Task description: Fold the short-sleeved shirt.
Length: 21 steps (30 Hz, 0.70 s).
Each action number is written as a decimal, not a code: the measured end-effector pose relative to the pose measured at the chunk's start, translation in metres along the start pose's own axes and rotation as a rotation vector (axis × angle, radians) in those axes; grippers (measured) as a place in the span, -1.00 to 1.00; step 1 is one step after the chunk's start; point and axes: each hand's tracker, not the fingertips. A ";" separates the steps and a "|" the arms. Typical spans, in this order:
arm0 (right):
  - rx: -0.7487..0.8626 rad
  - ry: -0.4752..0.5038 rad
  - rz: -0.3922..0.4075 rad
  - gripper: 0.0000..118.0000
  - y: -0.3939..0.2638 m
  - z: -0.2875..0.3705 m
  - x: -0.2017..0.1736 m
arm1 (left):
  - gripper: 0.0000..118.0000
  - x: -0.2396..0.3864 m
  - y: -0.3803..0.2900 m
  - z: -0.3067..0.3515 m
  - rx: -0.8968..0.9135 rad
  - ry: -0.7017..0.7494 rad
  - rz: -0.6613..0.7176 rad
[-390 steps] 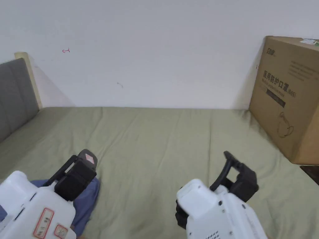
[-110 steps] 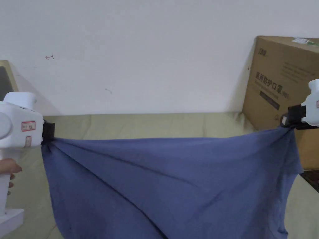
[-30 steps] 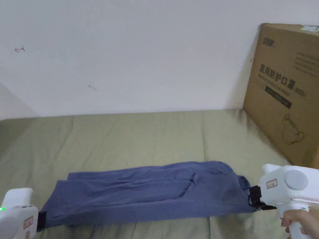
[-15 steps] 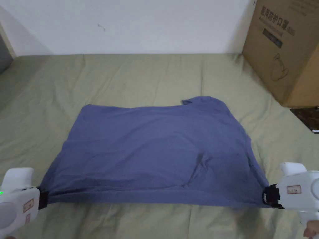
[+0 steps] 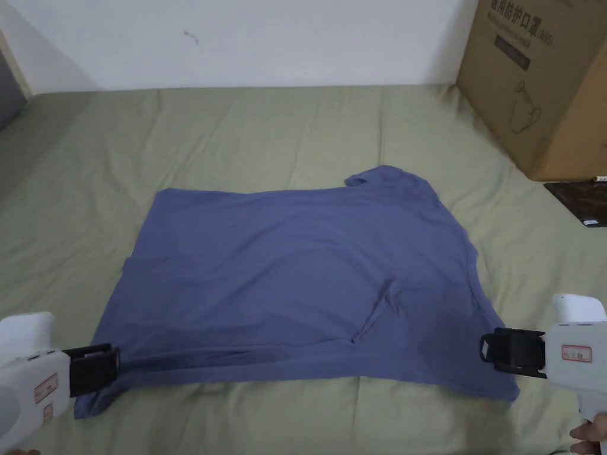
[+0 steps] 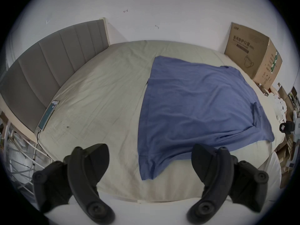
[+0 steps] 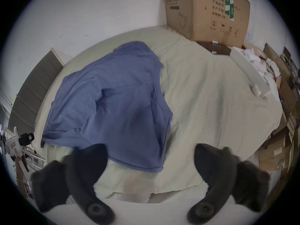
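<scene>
Both grippers now stand with jaws spread and off the cloth, where half a second ago each pinched a near corner of the blue short-sleeved shirt [image 5: 296,278]. The green-sheeted bed [image 5: 237,130] carries the shirt spread nearly flat across its middle, collar end toward the cardboard box [image 5: 545,83], hem toward the grey headboard [image 6: 53,63]. Since the release, the near edge has slackened: the corner by the left gripper [image 5: 104,367] droops in a small fold, and the corner by the right gripper [image 5: 495,351] lies loose on the sheet.

Bare sheet runs wide beyond the shirt's far edge up to the wall, and wide again between the hem and the headboard, where a phone [image 6: 48,114] lies beside the headboard. A narrower strip of sheet separates the collar end from the box and a dark board [image 5: 581,201] beside it. Along the near side only a thin band of sheet remains before the bed's edge. A crease [image 5: 379,308] puckers the shirt near its right side.
</scene>
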 end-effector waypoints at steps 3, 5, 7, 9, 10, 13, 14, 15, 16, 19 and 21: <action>0.070 0.012 -0.010 0.87 -0.003 0.018 -0.006 | 0.77 -0.002 -0.005 0.016 0.021 -0.016 0.034; 0.065 0.010 -0.005 0.87 -0.010 0.024 -0.011 | 0.76 -0.002 -0.012 0.025 0.022 -0.044 0.050; 0.086 -0.020 0.013 0.84 -0.020 0.027 -0.019 | 0.52 -0.002 -0.024 0.032 0.038 -0.070 0.073; 0.108 0.002 0.016 0.36 -0.032 0.026 -0.024 | -0.45 0.002 -0.033 0.033 0.025 -0.066 0.095; 0.104 -0.005 0.002 -0.18 -0.036 0.025 -0.028 | -0.87 0.002 -0.038 0.029 -0.005 -0.050 0.110; 0.058 0.010 0.011 -0.79 -0.049 0.015 -0.035 | -1.00 0.004 -0.051 0.024 -0.032 -0.059 0.115; 0.039 0.015 0.034 -0.94 -0.051 0.014 -0.039 | -1.00 0.000 -0.055 0.018 -0.038 -0.056 0.123; 0.048 0.000 0.045 -0.94 -0.053 0.013 -0.043 | -1.00 -0.001 -0.057 0.018 -0.034 -0.059 0.131; 0.045 -0.002 0.053 -0.94 -0.054 0.012 -0.045 | -1.00 -0.003 -0.057 0.018 -0.033 -0.064 0.133; 0.035 0.001 0.045 -0.94 -0.052 0.009 -0.045 | -1.00 -0.005 -0.055 0.021 -0.024 -0.014 0.100; 0.040 0.002 0.040 -0.94 -0.052 0.009 -0.047 | -1.00 -0.010 -0.053 0.021 -0.016 -0.009 0.104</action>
